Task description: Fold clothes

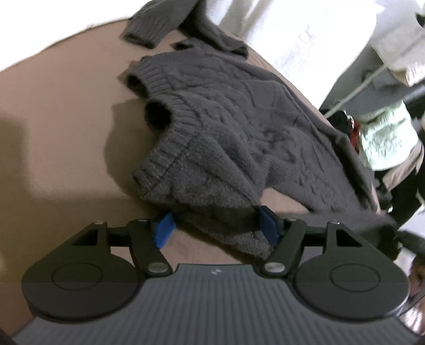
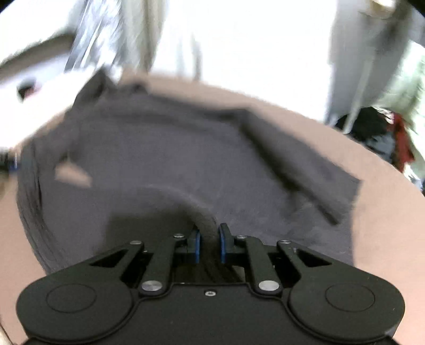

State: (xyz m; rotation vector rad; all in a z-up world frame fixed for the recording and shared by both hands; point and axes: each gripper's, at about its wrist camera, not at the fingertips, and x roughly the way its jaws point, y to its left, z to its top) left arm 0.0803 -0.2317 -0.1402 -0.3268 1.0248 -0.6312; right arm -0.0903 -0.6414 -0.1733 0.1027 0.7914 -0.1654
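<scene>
A dark grey cable-knit sweater [image 1: 239,127] lies spread on a tan-brown surface [image 1: 66,119]. My left gripper [image 1: 216,225] is open, its blue pads wide apart, with the sweater's ribbed edge bunched between and over them. In the blurred right wrist view the sweater [image 2: 164,159] covers most of the surface. My right gripper [image 2: 209,241] is shut on a raised fold of the sweater's edge. One sleeve [image 2: 297,164] lies folded across the body at the right.
A ribbed cuff and sleeve [image 1: 148,24] lie at the far end of the surface. Beyond the surface's right edge are a pale green bundle [image 1: 385,135] and dark and red items [image 2: 385,135]. Pale hanging fabric [image 2: 372,53] shows behind.
</scene>
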